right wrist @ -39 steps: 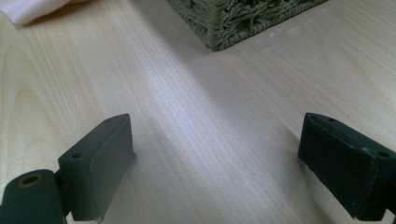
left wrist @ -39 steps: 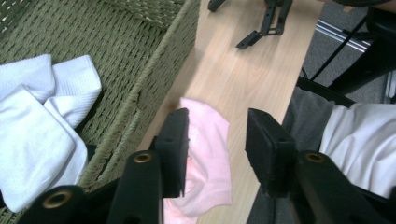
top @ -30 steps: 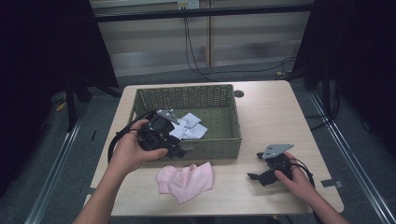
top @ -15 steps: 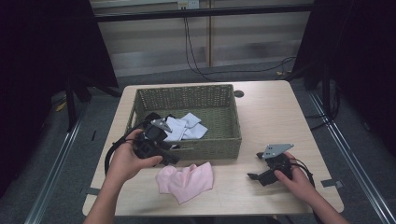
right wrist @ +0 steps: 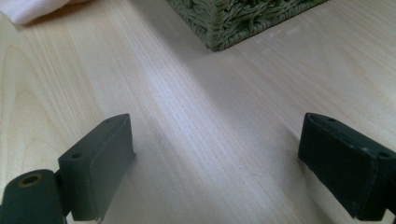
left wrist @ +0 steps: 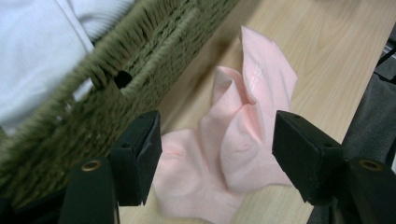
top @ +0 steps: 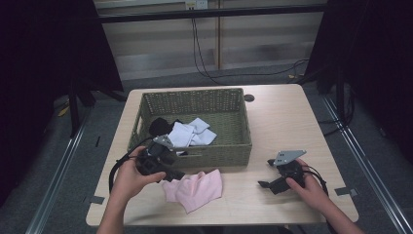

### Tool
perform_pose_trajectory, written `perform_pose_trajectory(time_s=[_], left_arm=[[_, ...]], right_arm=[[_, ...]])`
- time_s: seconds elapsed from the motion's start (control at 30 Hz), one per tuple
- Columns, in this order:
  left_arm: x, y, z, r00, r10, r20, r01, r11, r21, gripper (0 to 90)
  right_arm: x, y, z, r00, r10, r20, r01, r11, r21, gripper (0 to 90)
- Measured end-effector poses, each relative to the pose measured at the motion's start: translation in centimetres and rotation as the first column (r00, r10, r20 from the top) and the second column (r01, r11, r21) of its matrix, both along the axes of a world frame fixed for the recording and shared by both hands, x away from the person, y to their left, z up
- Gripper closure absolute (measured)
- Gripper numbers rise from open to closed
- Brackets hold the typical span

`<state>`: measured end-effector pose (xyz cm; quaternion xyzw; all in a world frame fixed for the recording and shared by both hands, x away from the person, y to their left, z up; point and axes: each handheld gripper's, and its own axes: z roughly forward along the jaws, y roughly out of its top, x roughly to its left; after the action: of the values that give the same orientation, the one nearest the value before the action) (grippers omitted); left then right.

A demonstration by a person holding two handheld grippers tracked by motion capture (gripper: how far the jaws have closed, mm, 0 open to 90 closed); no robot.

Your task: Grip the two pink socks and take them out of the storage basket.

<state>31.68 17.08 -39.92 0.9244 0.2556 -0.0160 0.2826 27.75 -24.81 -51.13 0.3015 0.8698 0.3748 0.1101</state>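
A pink sock [top: 193, 189] lies crumpled on the desk [top: 282, 122] just before the basket [top: 240, 127], long axis running left-right. The left tool [left wrist: 217, 154] hangs over it, jaws wide apart, empty. The right tool [right wrist: 215, 158] rests gaping on bare wood. The high view shows white cloths [top: 191, 133] in the basket.

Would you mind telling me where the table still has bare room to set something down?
Bare wood lies right of the wicker basket, out to the table edge, and between the pink cloth and the right tool. The front-left is crowded: the left tool sits there between basket and cloth.
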Motion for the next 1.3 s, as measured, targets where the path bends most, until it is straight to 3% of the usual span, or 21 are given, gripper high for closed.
perform_pose_trajectory(time_s=[0.27,0.6,0.83,1.2,1.3], left_arm=[[-0.2,1.1,-1.6,0.9991,0.040,0.011,-0.040,0.9990,-0.020,31.5],[-0.2,2.4,-3.4,0.9990,0.043,0.011,-0.043,0.9990,-0.008,30.3],[-0.3,3.5,-4.4,0.9985,0.051,0.021,-0.050,0.9979,-0.041,29.6],[-0.3,5.7,-6.2,0.9982,0.052,0.028,-0.051,0.9976,-0.048,29.0],[-0.4,6.1,-6.7,0.9986,0.050,0.020,-0.048,0.9956,-0.081,28.1]], right_arm=[[0.0,0.0,0.0,1.0000,0.000,0.000,0.000,1.0000,0.000,9.6],[0.0,0.0,0.0,1.0000,-0.001,0.002,0.001,1.0000,-0.001,9.6],[0.0,0.0,0.0,1.0000,0.000,0.001,0.000,1.0000,-0.001,9.6],[0.0,0.0,0.0,1.0000,0.003,0.001,-0.003,1.0000,0.000,9.7],[0.0,0.0,0.0,1.0000,0.005,0.002,-0.005,1.0000,-0.001,9.7]])
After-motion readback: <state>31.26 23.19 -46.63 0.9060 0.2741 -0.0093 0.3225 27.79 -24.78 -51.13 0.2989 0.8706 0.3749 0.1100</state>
